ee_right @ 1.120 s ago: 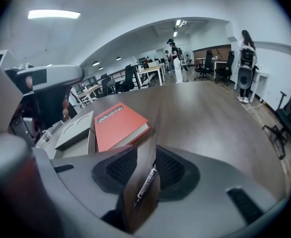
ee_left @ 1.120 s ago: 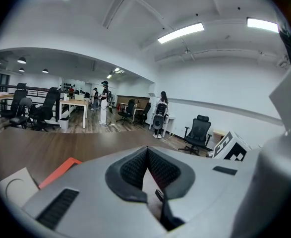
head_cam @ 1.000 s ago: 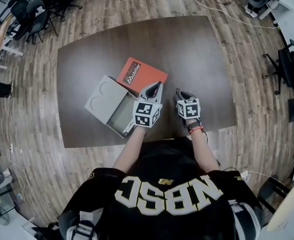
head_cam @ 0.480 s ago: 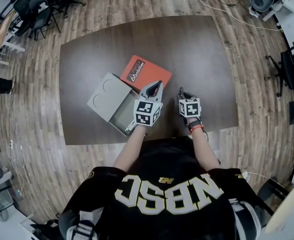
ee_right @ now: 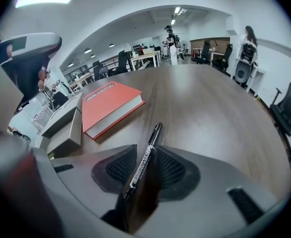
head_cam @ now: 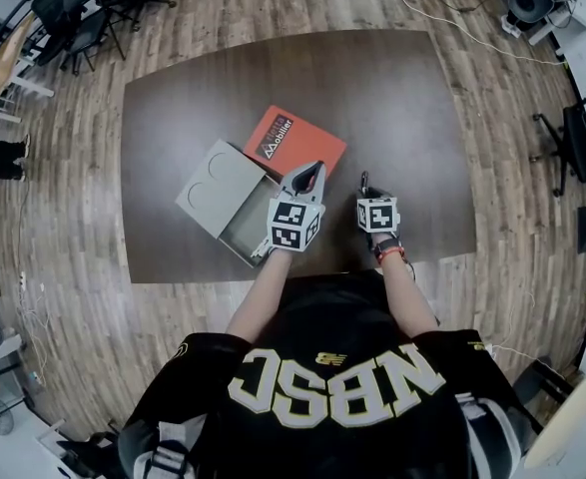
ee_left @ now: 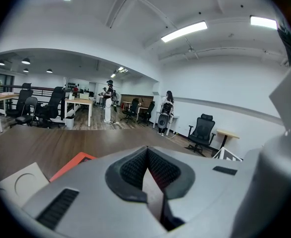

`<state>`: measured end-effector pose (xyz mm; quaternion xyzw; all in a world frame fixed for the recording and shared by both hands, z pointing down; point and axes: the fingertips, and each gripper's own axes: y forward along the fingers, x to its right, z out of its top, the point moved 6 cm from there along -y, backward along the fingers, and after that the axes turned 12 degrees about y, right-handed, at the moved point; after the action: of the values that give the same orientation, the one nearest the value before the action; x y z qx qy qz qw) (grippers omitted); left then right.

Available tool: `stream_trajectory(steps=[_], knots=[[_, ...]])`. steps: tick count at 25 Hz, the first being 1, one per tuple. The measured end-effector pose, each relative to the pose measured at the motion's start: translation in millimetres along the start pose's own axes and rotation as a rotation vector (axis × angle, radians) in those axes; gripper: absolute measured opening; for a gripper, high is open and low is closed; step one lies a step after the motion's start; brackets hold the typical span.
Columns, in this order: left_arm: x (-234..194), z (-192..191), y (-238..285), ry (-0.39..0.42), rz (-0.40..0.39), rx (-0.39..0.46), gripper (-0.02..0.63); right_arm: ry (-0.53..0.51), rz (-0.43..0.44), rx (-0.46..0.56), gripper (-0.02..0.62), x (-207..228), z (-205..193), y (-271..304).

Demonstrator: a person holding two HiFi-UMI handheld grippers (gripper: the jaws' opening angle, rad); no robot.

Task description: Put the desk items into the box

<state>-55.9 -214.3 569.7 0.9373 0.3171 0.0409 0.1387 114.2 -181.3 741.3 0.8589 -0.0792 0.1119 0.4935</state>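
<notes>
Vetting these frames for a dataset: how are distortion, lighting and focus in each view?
Head view: strong fisheye bows the edges of the table, evenly lit, sharp. Left gripper view: dark corner vignette, ceiling lamp blown out. Right gripper view: pen and red book sharp, lower-left corner smeared out of focus.

Table (head_cam: pixel 382 98) — box (head_cam: pixel 218 186), red book (head_cam: pixel 294 140).

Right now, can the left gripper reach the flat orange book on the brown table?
Probably yes. The flat orange book lies bare just ahead of the left gripper, with nothing between them; its jaws are together and would need to open first.
</notes>
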Motion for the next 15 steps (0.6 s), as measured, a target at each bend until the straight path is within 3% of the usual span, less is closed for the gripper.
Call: stream_trajectory(steps=[15], knots=[[-4,-11,-13,-0.019,0.052,-0.010,0.015,-0.084,-0.041,-0.014,0.049,2,-7,13]])
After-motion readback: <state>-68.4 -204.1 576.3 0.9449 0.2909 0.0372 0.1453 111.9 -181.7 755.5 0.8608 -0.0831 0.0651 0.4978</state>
